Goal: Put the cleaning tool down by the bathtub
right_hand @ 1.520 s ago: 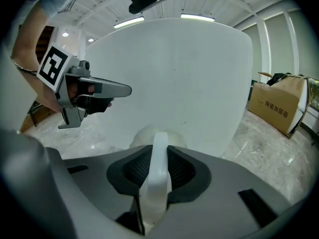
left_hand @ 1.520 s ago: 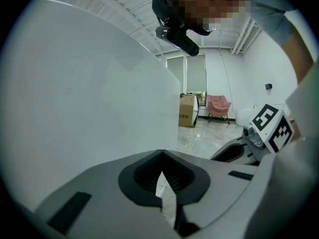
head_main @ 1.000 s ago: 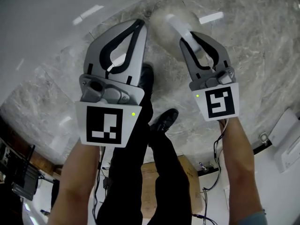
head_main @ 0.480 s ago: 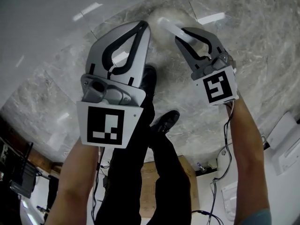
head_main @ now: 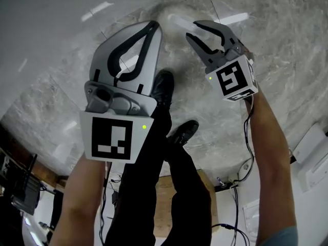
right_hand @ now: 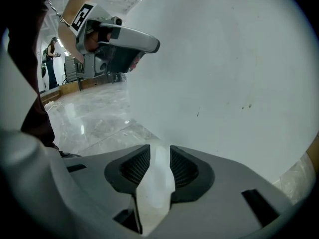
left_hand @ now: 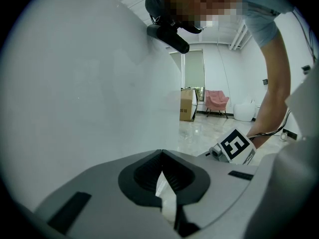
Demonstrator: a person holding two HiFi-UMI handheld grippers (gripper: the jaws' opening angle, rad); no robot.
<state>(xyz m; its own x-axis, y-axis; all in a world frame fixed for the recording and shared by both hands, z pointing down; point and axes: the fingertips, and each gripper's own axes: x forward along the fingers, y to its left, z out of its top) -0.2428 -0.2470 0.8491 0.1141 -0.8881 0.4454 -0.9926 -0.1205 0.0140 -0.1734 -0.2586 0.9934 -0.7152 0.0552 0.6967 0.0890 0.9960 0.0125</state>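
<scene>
The white bathtub (head_main: pixel 51 14) curves across the upper left of the head view and fills the background of both gripper views (left_hand: pixel 75 83) (right_hand: pixel 239 59). The cleaning tool's white handle (head_main: pixel 178 21) sticks out of my right gripper (head_main: pixel 201 31) toward the tub's foot. Its fuzzy head is only a pale blur there. In the right gripper view the handle (right_hand: pixel 155 180) lies between the pads while the jaws are opening around it. My left gripper (head_main: pixel 152 25) hovers beside it over the tub's edge, shut with nothing in it (left_hand: pixel 161 154).
The person's dark trouser legs and black shoes (head_main: pixel 180 133) stand on the grey marble floor (head_main: pixel 287 45). A cardboard box (head_main: pixel 169 199) and cables lie behind the feet. A white appliance (head_main: pixel 312 152) is at the right edge. A pink chair (left_hand: pixel 217 101) stands far off.
My right gripper has moved up and left toward the tub and tilted, carrying the handle closer to the tub's foot. Its jaws have spread a little. The left gripper has barely moved.
</scene>
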